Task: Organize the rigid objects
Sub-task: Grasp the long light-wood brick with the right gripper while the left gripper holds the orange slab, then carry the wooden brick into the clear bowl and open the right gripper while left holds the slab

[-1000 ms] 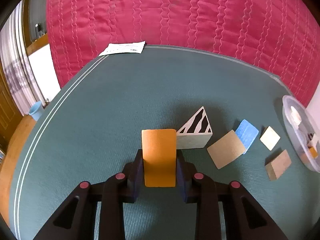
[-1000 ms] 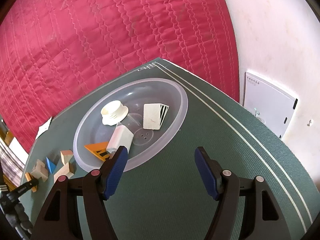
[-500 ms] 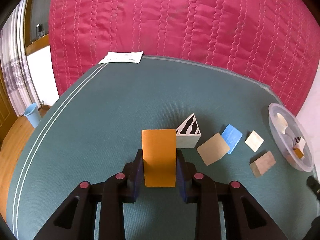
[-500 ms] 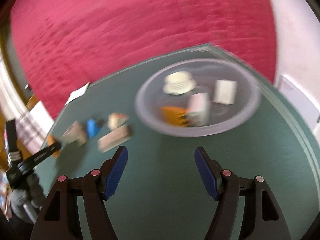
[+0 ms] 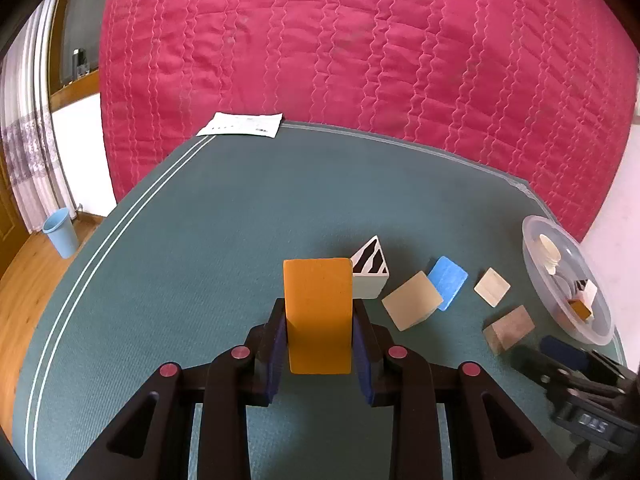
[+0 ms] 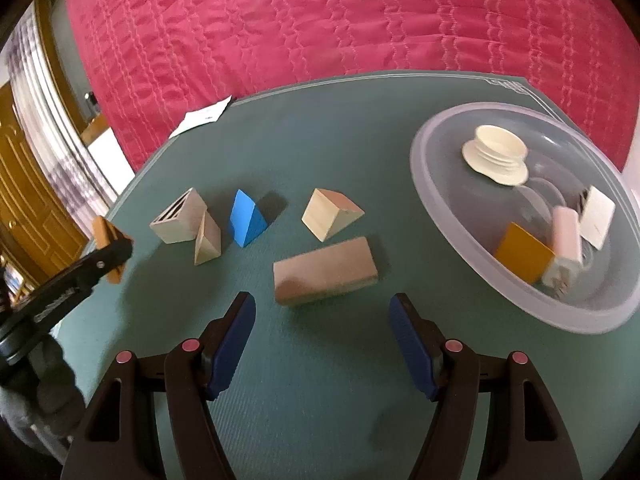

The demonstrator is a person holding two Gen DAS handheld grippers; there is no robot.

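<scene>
My left gripper point(image 5: 319, 346) is shut on an orange block point(image 5: 318, 314) and holds it above the green table. Beyond it lie a zebra-striped wedge point(image 5: 370, 268), a tan wedge point(image 5: 412, 300), a blue wedge point(image 5: 448, 282), a pale wedge point(image 5: 492, 286) and a brown rectangular block point(image 5: 510, 328). My right gripper point(image 6: 322, 346) is open and empty, just short of the brown block point(image 6: 324, 272). The clear plastic bowl point(image 6: 472, 248) at the right holds a cream lid point(image 6: 496, 154), an orange block point(image 6: 522, 258) and white pieces.
A white paper point(image 5: 242, 125) lies at the table's far edge. A red quilted cover point(image 5: 360, 52) hangs behind the table. A blue bin point(image 5: 60, 232) stands on the wooden floor at the left. The left gripper also shows in the right wrist view point(image 6: 108, 250).
My right gripper has swung left from over the bowl to face the loose blocks, staying open. My left gripper has lifted and drawn back with the orange block held.
</scene>
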